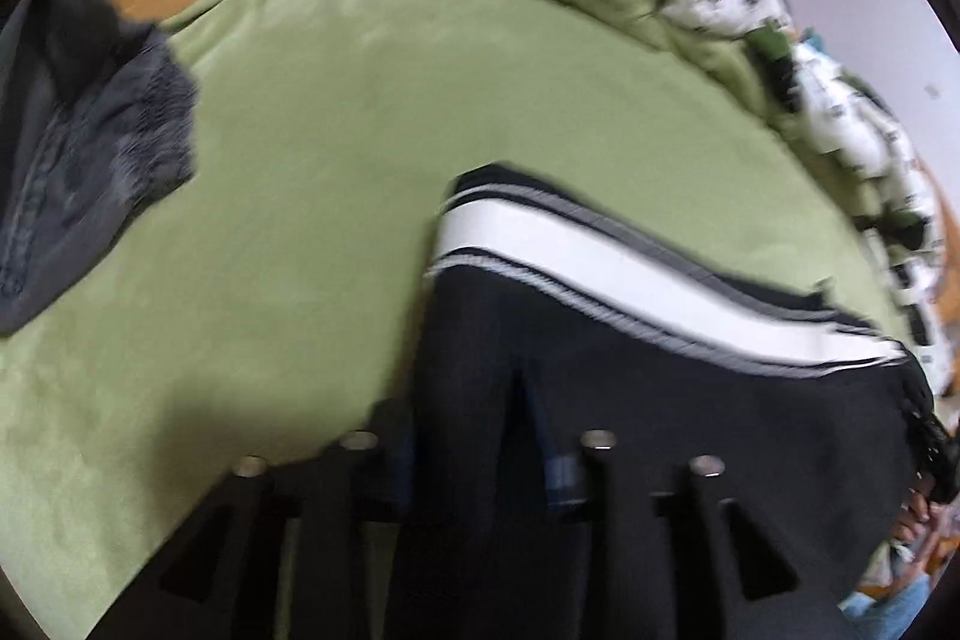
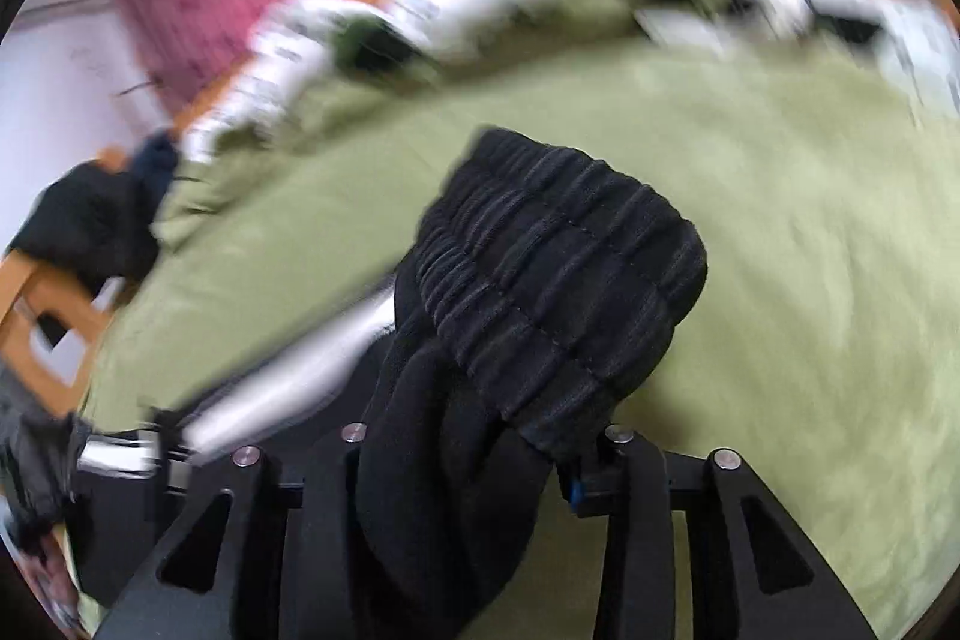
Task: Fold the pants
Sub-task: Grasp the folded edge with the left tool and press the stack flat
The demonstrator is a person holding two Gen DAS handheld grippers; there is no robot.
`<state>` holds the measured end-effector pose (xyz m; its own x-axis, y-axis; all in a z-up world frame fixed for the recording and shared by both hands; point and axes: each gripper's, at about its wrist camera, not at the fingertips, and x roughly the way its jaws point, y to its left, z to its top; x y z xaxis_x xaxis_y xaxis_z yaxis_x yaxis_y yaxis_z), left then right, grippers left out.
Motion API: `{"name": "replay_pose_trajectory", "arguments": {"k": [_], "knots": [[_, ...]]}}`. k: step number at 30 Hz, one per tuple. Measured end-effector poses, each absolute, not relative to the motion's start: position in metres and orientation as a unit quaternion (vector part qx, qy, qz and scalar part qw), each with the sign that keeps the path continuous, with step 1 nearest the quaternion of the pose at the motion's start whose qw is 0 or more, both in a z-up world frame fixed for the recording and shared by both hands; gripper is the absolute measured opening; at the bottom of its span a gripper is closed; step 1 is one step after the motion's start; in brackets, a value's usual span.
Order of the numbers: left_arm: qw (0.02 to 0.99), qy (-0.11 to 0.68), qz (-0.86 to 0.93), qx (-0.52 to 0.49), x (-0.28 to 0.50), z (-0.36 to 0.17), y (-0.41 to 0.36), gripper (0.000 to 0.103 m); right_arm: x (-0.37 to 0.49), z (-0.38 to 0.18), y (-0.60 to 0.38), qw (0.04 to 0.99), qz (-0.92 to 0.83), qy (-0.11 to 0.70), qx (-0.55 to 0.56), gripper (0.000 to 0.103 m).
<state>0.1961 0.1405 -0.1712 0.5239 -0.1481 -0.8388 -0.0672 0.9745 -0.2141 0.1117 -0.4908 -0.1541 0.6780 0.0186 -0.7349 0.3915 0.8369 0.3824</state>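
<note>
1. One wide green bedspread [image 1: 336, 172], soft and suede-like, lies under everything.
2. The black pants [image 1: 600, 352], knit with a white side stripe, hang above it, mid-carry; next they need laying flat and smoothing.
3. The right gripper [image 2: 480, 466] clamps the ribbed elastic waistband [image 2: 558, 274].
4. The left gripper [image 1: 474, 460] has dark cloth between its fingers; whether it pinches I cannot tell.

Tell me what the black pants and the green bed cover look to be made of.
Black pants: soft knit, likely fleece or cotton jersey; matte, ribbed elastic waistband, white side stripe. Green bed cover: plush, suede-like fabric, probably microfibre fleece; short matte nap with brushed shading.
</note>
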Motion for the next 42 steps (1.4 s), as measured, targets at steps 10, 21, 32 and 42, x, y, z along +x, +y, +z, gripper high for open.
{"name": "replay_pose_trajectory", "arguments": {"k": [10, 21, 32, 42], "knots": [[0.909, 0.412, -0.038, -0.055, 0.122, -0.139, 0.120, 0.066, 0.048, -0.140, -0.488, 0.868, -0.108, 0.389, 0.287, 0.052], [0.878, 0.435, -0.066, -0.189, 0.062, -0.171, 0.167, 0.066, 0.055, -0.128, -0.455, 0.882, -0.103, 0.419, 0.192, 0.053], [0.843, 0.423, -0.102, -0.317, 0.069, -0.209, 0.171, 0.065, 0.027, -0.118, -0.423, 0.890, -0.065, 0.412, 0.185, 0.053], [0.882, 0.415, -0.072, -0.211, 0.076, -0.154, 0.136, 0.019, 0.024, -0.106, -0.402, 0.920, -0.049, 0.379, 0.092, 0.054]]}}
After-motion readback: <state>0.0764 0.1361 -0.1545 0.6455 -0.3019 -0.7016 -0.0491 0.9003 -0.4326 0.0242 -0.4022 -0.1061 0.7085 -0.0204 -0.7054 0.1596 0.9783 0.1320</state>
